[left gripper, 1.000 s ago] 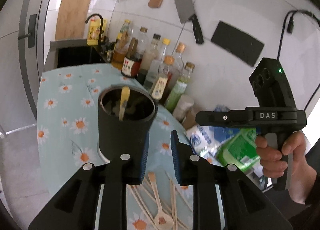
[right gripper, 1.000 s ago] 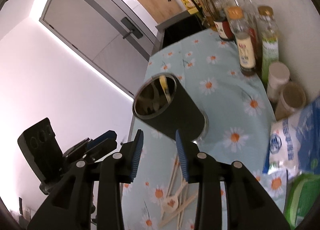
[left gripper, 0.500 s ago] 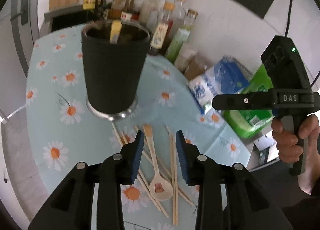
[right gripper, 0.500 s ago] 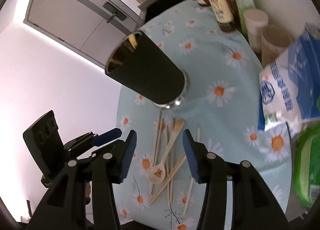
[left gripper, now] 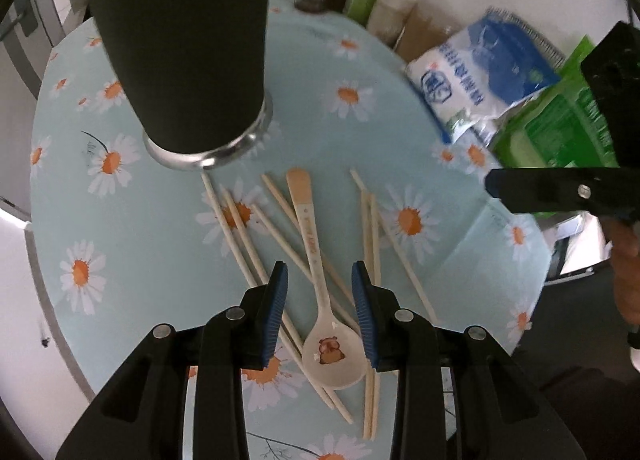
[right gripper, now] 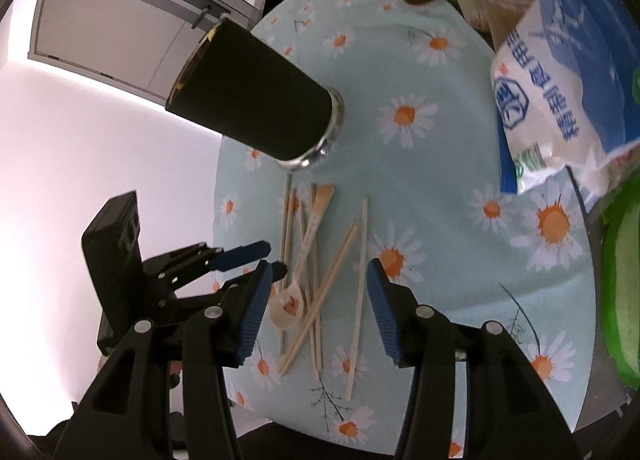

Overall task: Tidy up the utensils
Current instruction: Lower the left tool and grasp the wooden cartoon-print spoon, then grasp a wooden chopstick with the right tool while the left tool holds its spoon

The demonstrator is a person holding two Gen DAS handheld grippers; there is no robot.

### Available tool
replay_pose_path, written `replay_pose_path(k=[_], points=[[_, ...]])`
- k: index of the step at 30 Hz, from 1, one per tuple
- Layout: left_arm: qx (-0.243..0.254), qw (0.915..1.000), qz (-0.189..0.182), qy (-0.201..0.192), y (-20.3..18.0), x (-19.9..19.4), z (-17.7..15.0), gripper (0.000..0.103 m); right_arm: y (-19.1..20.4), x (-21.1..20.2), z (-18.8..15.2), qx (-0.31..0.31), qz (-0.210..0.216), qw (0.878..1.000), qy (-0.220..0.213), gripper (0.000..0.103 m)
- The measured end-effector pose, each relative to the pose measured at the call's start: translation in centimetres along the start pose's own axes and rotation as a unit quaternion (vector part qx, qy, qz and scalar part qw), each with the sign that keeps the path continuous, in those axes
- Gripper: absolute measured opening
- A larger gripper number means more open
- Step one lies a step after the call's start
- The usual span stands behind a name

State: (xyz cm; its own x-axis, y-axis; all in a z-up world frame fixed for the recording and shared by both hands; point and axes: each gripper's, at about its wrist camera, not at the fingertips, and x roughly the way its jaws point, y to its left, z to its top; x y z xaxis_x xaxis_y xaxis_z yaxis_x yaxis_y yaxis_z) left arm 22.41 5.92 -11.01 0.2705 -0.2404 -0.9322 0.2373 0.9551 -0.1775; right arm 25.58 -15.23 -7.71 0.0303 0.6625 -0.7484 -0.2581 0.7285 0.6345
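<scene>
Down from cup height within the last second: left gripper (left gripper: 319, 308) now low over the scattered pile, jaws released and straddling the neck of the wooden spoon (left gripper: 320, 300), nothing held. Right gripper (right gripper: 316, 302) likewise lower and spread wider than 0.5 s ago, empty, hovering above the chopsticks (right gripper: 358, 292). Utensils lying loose and crossed on the daisy tablecloth (left gripper: 120, 260), just in front of the black holder cup (left gripper: 180, 39), which stands upright nearer the bottles. Reads as a switch from approach to picking, spoon likely first. Sorting barely begun: 1 yellowish item seen in the cup earlier, out of sight now. Risk: chopsticks under the spoon dragged along on closing.
</scene>
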Motion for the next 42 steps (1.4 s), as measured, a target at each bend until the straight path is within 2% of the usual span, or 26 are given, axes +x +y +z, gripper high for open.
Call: replay_pose_path(k=[7,13,14,16,21,28,33,42], points=[[-0.002,0.9978,0.03,0.058,-0.6,2.8,0.4,0.032,-1.3,0.1,-0.9,-0.007,0.006,1.0,0.019,0.05],[-0.002,0.9951,0.048,0.086,-1.3,3.9,1.0,0.031,-1.9,0.0,-1.1,-0.021,0.014,0.999,0.036,0.05],[-0.003,0.9945,0.049,0.092,-1.4,4.1,1.1,0.03,-2.0,-0.1,-1.0,-0.023,0.017,0.999,0.038,0.05],[-0.007,0.9938,0.049,0.099,-1.5,4.2,1.5,0.015,-2.2,-0.3,-0.9,-0.027,0.022,0.999,0.042,0.05],[-0.022,0.9913,0.048,0.12,-1.5,5.0,2.3,0.012,-2.7,-0.6,-0.6,-0.035,0.029,0.998,0.051,0.05],[-0.035,0.9901,0.051,0.126,-1.1,5.3,2.2,0.006,-3.3,-0.8,-0.3,-0.041,0.034,0.997,0.064,0.05],[-0.036,0.9899,0.053,0.126,-1.3,5.2,2.4,0.006,-3.2,-0.5,-0.4,-0.052,0.04,0.995,0.078,0.05],[-0.075,0.9908,0.056,0.097,-1.1,3.4,1.8,0.006,-3.2,0.7,0.1,-0.063,0.046,0.991,0.11,0.05]])
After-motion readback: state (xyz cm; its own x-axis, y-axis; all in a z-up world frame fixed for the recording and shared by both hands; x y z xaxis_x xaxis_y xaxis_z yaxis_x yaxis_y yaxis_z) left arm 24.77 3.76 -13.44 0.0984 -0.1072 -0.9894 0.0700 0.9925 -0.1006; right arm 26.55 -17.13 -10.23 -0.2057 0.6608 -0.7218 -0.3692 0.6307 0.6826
